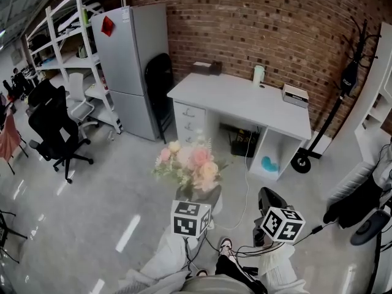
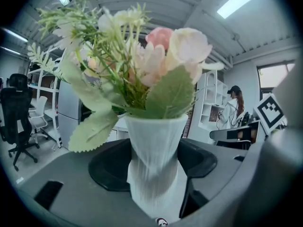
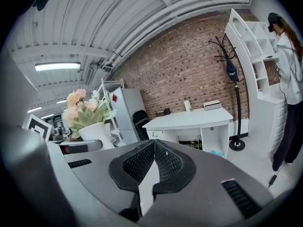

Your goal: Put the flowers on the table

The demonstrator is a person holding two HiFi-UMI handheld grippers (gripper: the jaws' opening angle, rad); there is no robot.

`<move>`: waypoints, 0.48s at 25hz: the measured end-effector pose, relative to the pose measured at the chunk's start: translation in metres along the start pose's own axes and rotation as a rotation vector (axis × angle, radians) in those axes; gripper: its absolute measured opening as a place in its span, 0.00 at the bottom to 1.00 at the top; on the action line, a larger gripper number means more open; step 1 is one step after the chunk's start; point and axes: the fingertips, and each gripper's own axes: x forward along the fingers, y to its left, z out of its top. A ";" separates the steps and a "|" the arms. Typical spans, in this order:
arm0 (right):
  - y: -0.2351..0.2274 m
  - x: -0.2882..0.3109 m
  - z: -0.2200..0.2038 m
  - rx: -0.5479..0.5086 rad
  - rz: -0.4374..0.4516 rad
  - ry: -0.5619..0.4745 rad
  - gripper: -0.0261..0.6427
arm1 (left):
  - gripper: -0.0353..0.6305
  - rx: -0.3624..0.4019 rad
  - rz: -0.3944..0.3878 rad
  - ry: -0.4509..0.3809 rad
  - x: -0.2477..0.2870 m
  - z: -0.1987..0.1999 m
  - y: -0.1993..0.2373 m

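Observation:
A white ribbed vase (image 2: 154, 162) with pink and cream flowers (image 1: 190, 162) and green leaves is carried above the floor. My left gripper (image 2: 154, 169) is shut on the vase's narrow waist. In the head view its marker cube (image 1: 190, 218) sits just below the bouquet. My right gripper (image 3: 152, 162) is shut with nothing between its pads, and it sits to the right of the vase (image 3: 97, 133). The white table (image 1: 245, 103) stands ahead against the brick wall, a short way beyond the flowers.
On the table are a green cup (image 1: 258, 74), a white box (image 1: 295, 94) and a dark box (image 1: 206, 67). A grey fridge (image 1: 130, 66), black chairs (image 1: 58, 133) and shelving (image 1: 64, 35) stand to the left. A coat stand (image 1: 349, 72) and a person (image 3: 289, 74) are on the right.

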 end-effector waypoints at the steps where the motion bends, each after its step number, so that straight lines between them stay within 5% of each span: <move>1: -0.001 0.006 0.003 0.001 0.004 -0.001 0.08 | 0.51 0.002 0.004 0.000 0.005 0.002 0.002; 12: -0.035 0.071 0.036 -0.015 0.034 0.003 0.08 | 0.51 -0.002 0.023 -0.017 0.080 0.030 0.012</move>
